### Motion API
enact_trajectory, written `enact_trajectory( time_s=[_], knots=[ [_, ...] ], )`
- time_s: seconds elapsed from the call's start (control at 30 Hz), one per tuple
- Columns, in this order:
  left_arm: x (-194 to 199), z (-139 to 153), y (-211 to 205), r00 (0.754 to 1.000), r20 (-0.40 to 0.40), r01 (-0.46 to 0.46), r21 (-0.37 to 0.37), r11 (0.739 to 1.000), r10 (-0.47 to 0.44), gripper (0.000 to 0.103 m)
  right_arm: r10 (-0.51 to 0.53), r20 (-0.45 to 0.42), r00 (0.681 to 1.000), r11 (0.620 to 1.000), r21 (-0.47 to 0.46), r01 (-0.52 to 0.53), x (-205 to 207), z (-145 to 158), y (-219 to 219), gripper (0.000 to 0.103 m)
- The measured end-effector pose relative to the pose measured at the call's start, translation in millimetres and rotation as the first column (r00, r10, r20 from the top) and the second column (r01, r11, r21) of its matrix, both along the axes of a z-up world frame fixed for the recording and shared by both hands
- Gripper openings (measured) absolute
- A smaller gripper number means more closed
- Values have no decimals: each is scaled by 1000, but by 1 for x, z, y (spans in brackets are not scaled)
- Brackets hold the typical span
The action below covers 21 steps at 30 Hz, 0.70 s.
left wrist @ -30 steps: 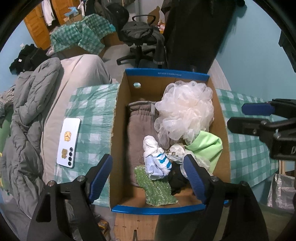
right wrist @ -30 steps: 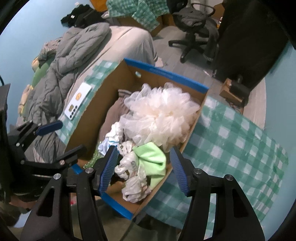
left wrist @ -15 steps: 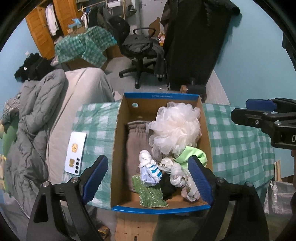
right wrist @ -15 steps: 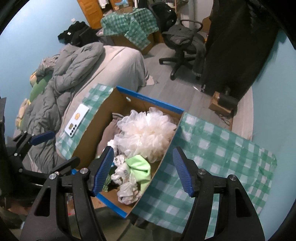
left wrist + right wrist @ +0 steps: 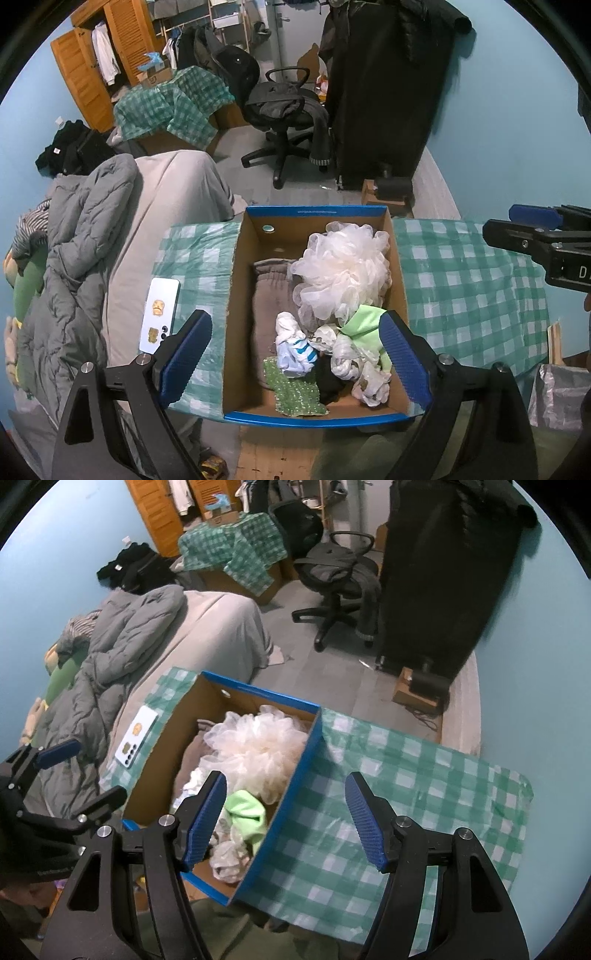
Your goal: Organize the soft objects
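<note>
A blue-rimmed cardboard box (image 5: 317,212) (image 5: 258,692) sits on a green checked cloth (image 5: 469,280) (image 5: 406,786). Inside lie a white mesh bath pouf (image 5: 343,269) (image 5: 255,749), a brown-grey garment (image 5: 269,295), a light green cloth (image 5: 364,325) (image 5: 245,814), a white-and-blue sock bundle (image 5: 293,350), a green sparkly piece (image 5: 295,391) and crumpled white pieces (image 5: 365,376) (image 5: 225,860). My left gripper (image 5: 295,354) hangs above the box's near end, its jaws opening, nothing between them. My right gripper (image 5: 286,821) hovers open and empty over the box's right wall.
A white phone (image 5: 159,314) (image 5: 136,740) lies on the cloth left of the box. A bed with a grey duvet (image 5: 81,251) is at left. An office chair (image 5: 284,110) and a tall black case (image 5: 384,92) stand beyond, a trash bag (image 5: 557,395) at right.
Both grippers have risen and drawn back from the box, which now looks smaller and farther. The left jaws have spread wider. The box contents have not moved.
</note>
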State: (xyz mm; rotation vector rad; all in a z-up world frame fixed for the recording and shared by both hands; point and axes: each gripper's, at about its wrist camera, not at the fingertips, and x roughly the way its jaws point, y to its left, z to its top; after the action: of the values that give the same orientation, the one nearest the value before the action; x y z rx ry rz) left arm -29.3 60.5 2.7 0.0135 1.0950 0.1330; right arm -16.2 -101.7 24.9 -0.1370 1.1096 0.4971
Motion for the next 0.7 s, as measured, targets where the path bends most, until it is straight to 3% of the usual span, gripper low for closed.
enact_trajectory(
  time_s=[0.7],
  knots=[
    [4,9,-23,1000,15,-13,-23,1000,14,93,-19,1,1000,1000,0,19,1,4,-24,66]
  ],
)
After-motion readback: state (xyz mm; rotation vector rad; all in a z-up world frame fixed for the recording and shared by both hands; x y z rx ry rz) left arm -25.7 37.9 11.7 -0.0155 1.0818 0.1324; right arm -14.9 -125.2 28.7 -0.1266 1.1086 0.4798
